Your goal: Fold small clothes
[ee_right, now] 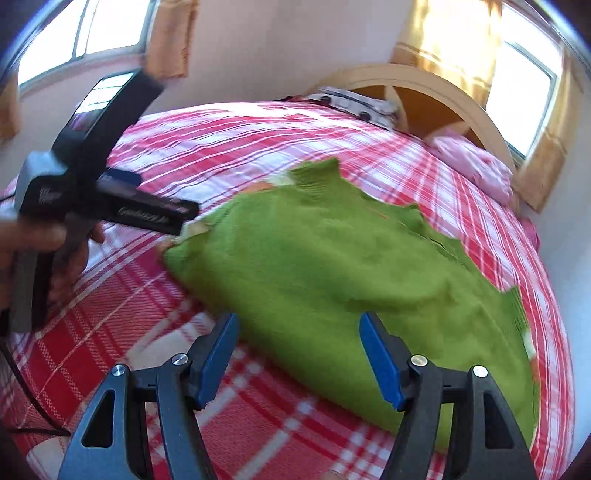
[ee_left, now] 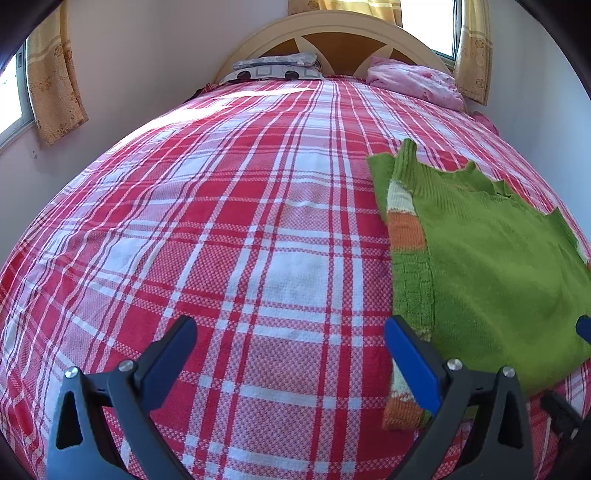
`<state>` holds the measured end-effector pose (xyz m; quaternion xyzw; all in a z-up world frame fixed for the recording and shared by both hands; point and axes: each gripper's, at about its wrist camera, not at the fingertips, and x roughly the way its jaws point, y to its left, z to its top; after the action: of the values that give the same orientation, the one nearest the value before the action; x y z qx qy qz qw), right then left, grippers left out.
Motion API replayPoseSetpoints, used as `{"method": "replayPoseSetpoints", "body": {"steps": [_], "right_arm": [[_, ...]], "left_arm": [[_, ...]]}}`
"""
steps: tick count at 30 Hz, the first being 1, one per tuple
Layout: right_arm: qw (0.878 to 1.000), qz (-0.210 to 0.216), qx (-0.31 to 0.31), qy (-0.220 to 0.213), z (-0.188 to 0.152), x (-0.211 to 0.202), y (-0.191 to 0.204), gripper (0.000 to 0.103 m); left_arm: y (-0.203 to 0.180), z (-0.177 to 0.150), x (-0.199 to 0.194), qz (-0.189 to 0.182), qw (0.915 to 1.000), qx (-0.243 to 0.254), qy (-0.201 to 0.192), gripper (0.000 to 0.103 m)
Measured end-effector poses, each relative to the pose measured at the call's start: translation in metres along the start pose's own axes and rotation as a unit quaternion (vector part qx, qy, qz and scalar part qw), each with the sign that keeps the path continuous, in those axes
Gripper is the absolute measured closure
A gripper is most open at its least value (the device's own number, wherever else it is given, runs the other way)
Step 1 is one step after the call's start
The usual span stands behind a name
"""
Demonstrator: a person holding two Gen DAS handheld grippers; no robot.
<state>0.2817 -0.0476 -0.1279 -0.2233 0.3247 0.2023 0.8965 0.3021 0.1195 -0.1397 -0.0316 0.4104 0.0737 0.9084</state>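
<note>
- Left gripper (ee_left: 290, 345) up close, fingers spread wide and holding nothing, hovering over the red-and-white checked bedspread (ee_left: 229, 236).
- Just beside its right finger (ee_left: 412, 365) lies the green sweater (ee_left: 491, 266), flat on the bed, an orange-and-cream striped sleeve (ee_left: 404, 221) folded along its left edge.
- Right gripper (ee_right: 299, 350) is spread wide too, gripping nothing, at the sweater's near hem (ee_right: 332, 280).
- Only the right wrist view catches the left gripper from outside, a hand (ee_right: 33, 240) around its handle, its tip at the sweater's left edge; motion blur there, contact unclear.
- Only the left wrist view shows the sleeve stripes clearly.
- Far end: patterned pillow (ee_left: 275, 68), pink bundle (ee_left: 417, 81), arched headboard (ee_left: 336, 33), yellow curtains (ee_left: 55, 85) at the windows.
</note>
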Motion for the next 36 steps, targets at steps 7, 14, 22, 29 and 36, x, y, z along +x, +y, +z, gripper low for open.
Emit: {"method": "replayPoseSetpoints", "body": {"steps": [7, 14, 22, 29, 36], "right_arm": [[0.998, -0.006, -0.067, -0.013, 0.009, 0.006, 0.047, 0.034], [0.993, -0.018, -0.113, -0.006, 0.015, 0.022, 0.078, 0.034], [0.991, -0.048, -0.129, -0.001, 0.027, 0.034, 0.088, 0.046], [0.988, -0.067, -0.137, -0.015, 0.02, 0.029, 0.096, 0.047], [0.99, -0.059, -0.129, -0.011, 0.022, 0.031, 0.091, 0.048]], "left_arm": [[0.023, 0.013, 0.009, -0.026, 0.9995, -0.014, -0.009, 0.0], [0.038, 0.027, 0.028, -0.098, 0.9941, -0.048, 0.005, 0.0], [0.013, 0.053, 0.04, -0.197, 0.9801, -0.023, 0.002, 0.003], [-0.009, 0.086, 0.054, -0.255, 0.9669, 0.012, 0.01, 0.004], [-0.034, 0.107, 0.083, -0.257, 0.965, 0.042, 0.036, 0.018]]}}
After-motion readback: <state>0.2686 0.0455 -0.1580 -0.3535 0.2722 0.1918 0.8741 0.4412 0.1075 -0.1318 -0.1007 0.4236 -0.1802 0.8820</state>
